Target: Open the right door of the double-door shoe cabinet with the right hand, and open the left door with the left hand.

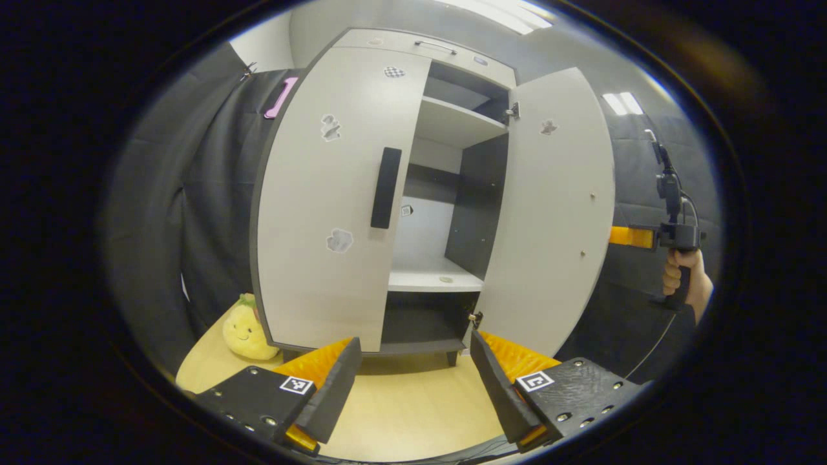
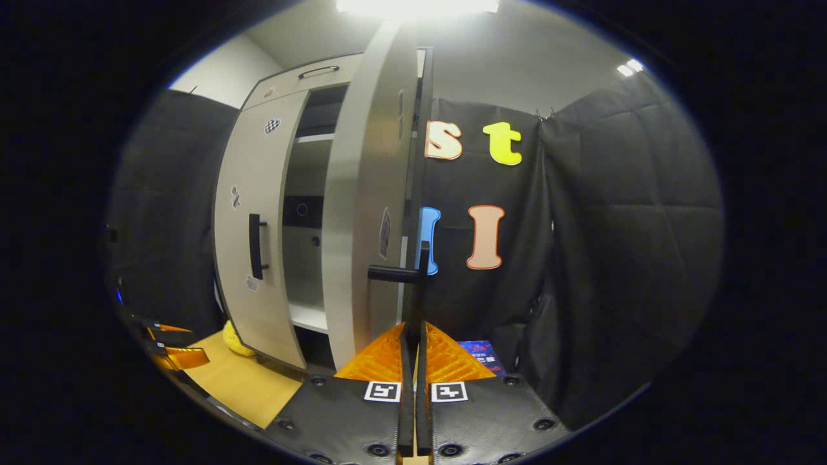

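Up front in the left gripper view, the left gripper (image 1: 413,378) has its fingers spread wide with nothing between them, hovering over the light wooden floor (image 1: 413,413) in front of the shoe cabinet (image 1: 387,194). Its left door (image 1: 329,200) is closed, black handle (image 1: 385,187) untouched. The right door (image 1: 549,213) is swung wide open, so you can see the shelves (image 1: 434,279) inside. Off past that door's edge, a hand (image 1: 686,278) holds the right gripper (image 1: 636,237) by its grip.

In the right gripper view, the right gripper's fingers (image 2: 406,361) look pressed nearly together, right below the right door's handle (image 2: 400,274). Can't tell if they actually pinch the handle or the door edge. A yellow plush toy (image 1: 245,329) sits on the floor by the cabinet's lower left corner.
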Action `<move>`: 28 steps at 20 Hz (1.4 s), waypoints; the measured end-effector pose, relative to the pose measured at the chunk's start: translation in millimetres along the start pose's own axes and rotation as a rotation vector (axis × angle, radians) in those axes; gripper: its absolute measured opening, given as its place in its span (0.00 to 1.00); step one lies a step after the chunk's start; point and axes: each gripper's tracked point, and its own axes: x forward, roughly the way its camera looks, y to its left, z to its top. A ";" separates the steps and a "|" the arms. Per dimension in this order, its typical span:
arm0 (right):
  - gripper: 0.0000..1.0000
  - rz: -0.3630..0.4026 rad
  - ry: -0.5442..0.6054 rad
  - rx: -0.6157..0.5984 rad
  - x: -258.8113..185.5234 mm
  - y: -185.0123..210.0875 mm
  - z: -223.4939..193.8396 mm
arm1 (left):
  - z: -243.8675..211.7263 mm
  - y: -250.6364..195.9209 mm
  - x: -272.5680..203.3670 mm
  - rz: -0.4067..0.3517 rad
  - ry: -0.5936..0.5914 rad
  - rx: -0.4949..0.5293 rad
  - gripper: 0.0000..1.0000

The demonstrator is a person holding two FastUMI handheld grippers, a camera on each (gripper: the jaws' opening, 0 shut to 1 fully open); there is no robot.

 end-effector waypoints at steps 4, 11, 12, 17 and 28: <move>0.00 0.016 -0.014 0.192 -3.8 0.0 -12.0 | 6.2 -5.6 5.4 -0.011 -0.013 0.009 0.99; 0.02 -0.056 -0.021 0.111 -21.1 0.6 -18.6 | -6.6 22.8 -1.4 0.017 0.034 -0.073 0.98; 0.04 -0.066 -0.020 0.116 -26.4 2.1 -20.6 | -5.0 30.1 0.4 0.021 0.036 -0.066 1.00; 0.02 -0.162 0.010 0.176 -62.4 -20.4 -29.5 | 36.1 65.3 14.0 0.055 -0.039 0.017 0.98; 0.98 -0.528 0.102 0.128 -121.1 -117.6 -49.0 | 143.7 70.9 75.9 0.081 -0.249 0.152 0.98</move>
